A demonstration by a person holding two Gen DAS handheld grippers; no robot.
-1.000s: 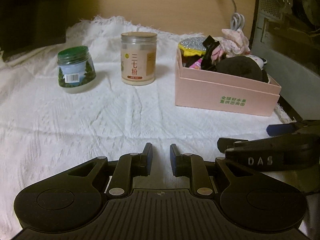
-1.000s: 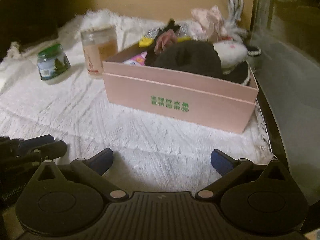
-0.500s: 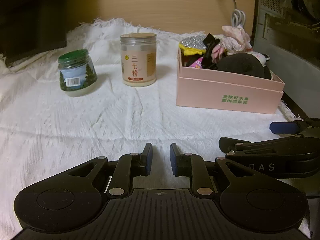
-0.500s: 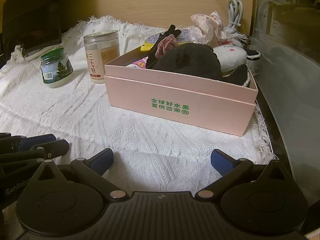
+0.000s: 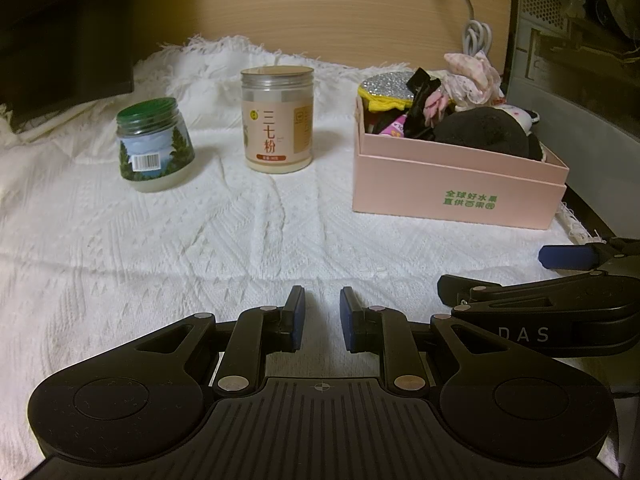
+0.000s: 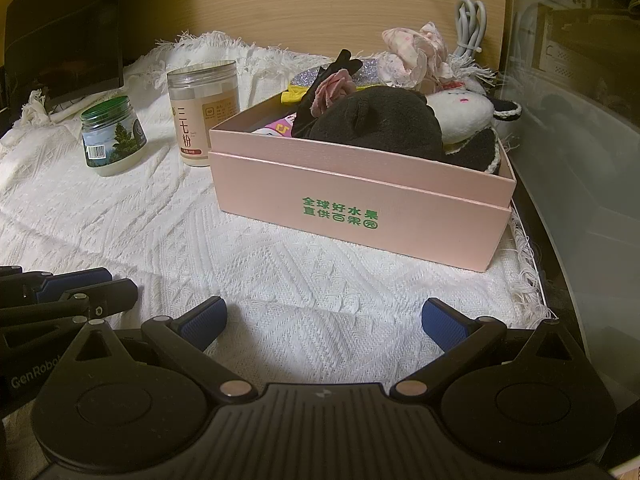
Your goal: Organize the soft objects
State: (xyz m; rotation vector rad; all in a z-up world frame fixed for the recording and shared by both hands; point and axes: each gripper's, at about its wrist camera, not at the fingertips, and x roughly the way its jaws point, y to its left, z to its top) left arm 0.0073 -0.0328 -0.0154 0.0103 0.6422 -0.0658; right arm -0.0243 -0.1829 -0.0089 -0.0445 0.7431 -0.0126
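Two grippers: both low over the white cloth [image 5: 200, 248] on the surface, side by side, nothing held by either.
Left gripper [image 5: 322, 314]: fingers nearly shut, a narrow slit between the blue pads, only cloth showing through it.
Right gripper [image 6: 324, 318]: fingers spread wide, blue pads well apart, bare cloth between them.
Pink box [image 6: 360, 200]: ahead of the right fingers and slightly to their right; ahead and well to the right of the left fingers. Open-topped, green lettering on the near wall.
Soft objects: heaped inside the pink box, above its rim. A black plush [image 6: 380, 124] sits nearest the front wall; a white plush [image 6: 460, 114] lies just to its right, touching it; a pink fabric flower [image 6: 332, 88] and a pale frilly piece [image 6: 412, 54] sit behind.
Long axis: the box runs crosswise to the right fingers, its long wall facing them; the black plush lies along that same line.
Nearer hand: the right, by my reckoning; it faces the box almost squarely, and its fingers are already wide enough for a plush.
Tall jar [image 5: 277, 120]: ahead of the left fingers, slightly left, upright, lidded.
Green-lidded jar [image 5: 154, 146]: further left, upright, apart from the tall jar.
Likely next move: a forward reach by the right fingers over the near wall onto the black plush. No soft item lies loose on the cloth, so sorting looks either nearly done or not yet begun.
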